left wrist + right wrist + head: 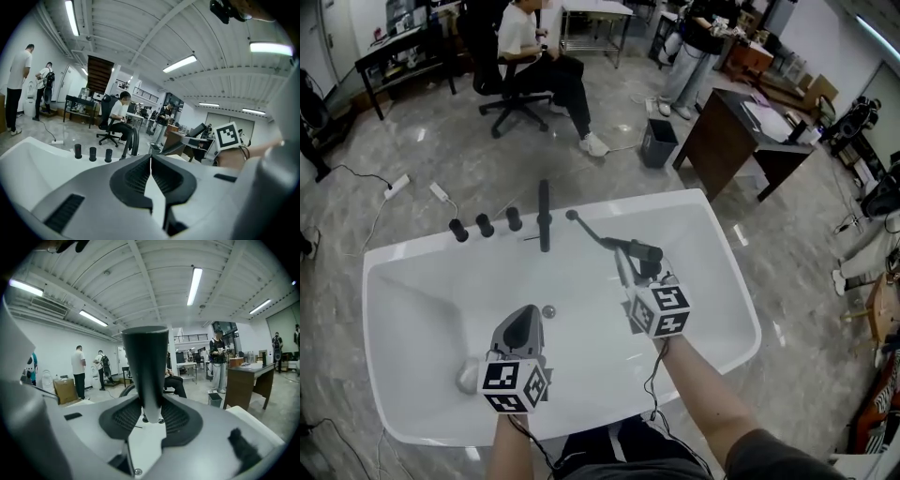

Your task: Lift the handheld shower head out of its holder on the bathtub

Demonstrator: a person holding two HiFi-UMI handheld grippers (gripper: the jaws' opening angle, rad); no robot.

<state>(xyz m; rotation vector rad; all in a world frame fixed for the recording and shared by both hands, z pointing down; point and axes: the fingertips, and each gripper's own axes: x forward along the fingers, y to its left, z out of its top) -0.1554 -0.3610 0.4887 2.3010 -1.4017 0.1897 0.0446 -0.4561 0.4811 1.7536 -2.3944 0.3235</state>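
Note:
The black stick-shaped shower head [614,243] hangs slantwise over the white bathtub [712,234], one end near the back rim. My right gripper [631,261] is shut on its handle. In the right gripper view the handle [145,366] rises upright between the pads and hides the middle of the room. My left gripper [525,316] hovers over the basin left of it. In the left gripper view its jaws [150,164] are shut with nothing between them. I cannot make out the holder.
A black spout [544,216] and three black knobs [485,225] stand on the tub's back rim. A drain [548,309] sits in the basin. Beyond the tub are a seated person [530,52], a bin [658,142] and a brown desk [727,131].

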